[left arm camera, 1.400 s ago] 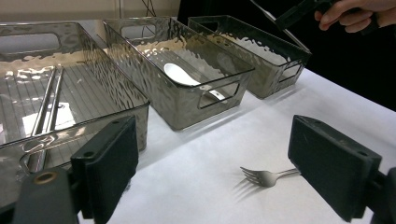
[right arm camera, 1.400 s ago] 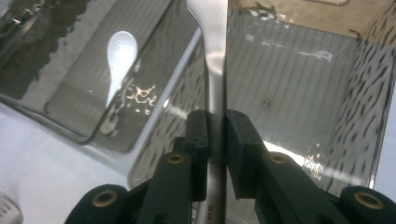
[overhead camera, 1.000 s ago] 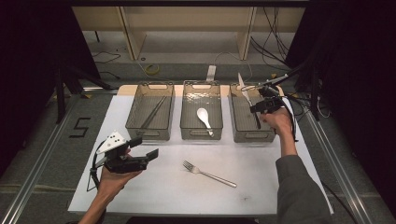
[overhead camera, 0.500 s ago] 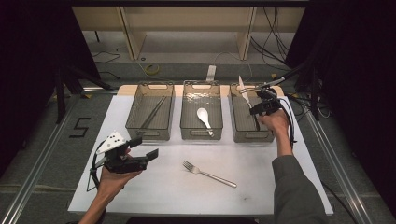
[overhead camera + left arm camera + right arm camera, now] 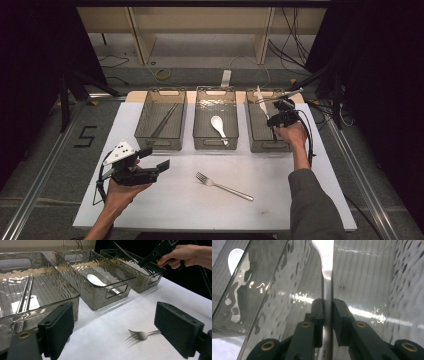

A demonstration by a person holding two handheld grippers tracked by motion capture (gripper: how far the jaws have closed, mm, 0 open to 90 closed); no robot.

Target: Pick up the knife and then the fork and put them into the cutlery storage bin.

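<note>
We judge this a cutlery sort, mostly done. Our right gripper (image 5: 274,116), jaws clamped on a knife (image 5: 262,101), hovers over the right bin (image 5: 260,142). The fork (image 5: 223,186) lies loose before that bin. Left gripper (image 5: 161,168) gapes wide, empty.

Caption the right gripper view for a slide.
Right tool shut on a silver metal knife, held above the smoky transparent plastic bin.

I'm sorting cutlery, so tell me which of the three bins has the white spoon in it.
The middle bin: the white spoon lies on its floor. The left bin holds chopsticks.
</note>
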